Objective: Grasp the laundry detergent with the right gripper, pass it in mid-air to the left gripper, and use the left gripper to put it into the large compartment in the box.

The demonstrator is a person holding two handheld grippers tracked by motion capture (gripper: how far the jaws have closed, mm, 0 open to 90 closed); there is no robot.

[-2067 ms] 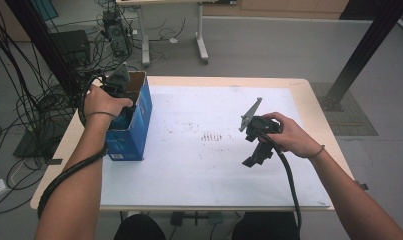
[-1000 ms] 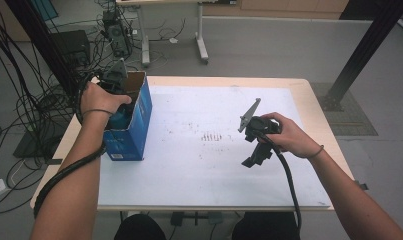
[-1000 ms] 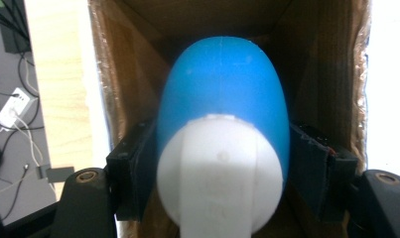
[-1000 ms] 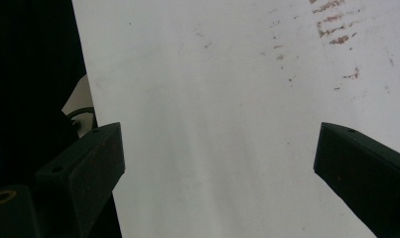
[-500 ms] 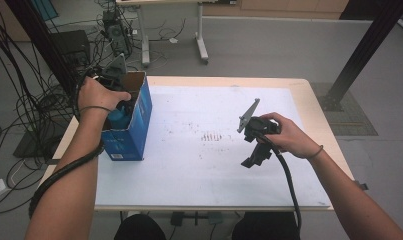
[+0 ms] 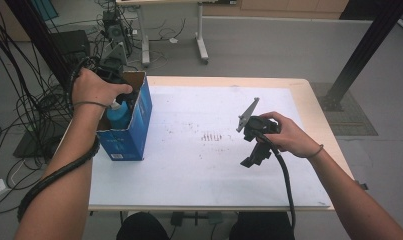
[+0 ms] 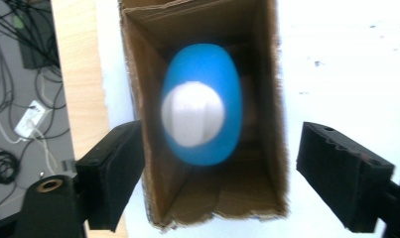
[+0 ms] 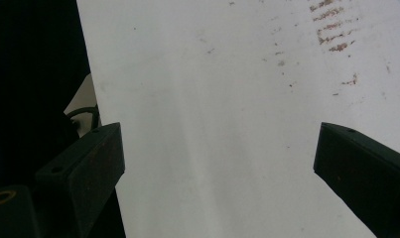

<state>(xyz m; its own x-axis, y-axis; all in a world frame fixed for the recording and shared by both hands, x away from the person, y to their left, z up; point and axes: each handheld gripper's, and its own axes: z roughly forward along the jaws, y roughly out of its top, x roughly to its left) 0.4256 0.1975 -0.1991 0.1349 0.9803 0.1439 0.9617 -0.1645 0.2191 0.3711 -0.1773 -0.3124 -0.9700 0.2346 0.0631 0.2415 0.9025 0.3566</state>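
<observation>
A blue bottle (image 7: 202, 114) with a white cap stands upright inside an open blue cardboard box (image 6: 134, 132) at the table's left edge. My left gripper (image 7: 222, 168) hangs right above the box (image 7: 269, 99), pointing down. Its jaws have just been opening and now stand wide, with the bottle below and between them, untouched by either pad. In the high view the left hand covers most of that gripper (image 6: 120, 95), and the bottle (image 6: 117, 114) shows just under it. My right gripper (image 6: 251, 159) is held over the right half of the table, open (image 8: 217, 163), nothing between its jaws.
A white sheet (image 6: 199, 165) with faint brown marks (image 6: 211, 136) covers the wooden table (image 6: 309, 105). Cables (image 6: 34, 115) and equipment lie on the floor to the left. A black post (image 6: 359, 50) stands at the far right.
The left hand has lifted up out of the box and its jaws have spread apart, leaving the blue bottle standing inside. The right hand has stayed put.
</observation>
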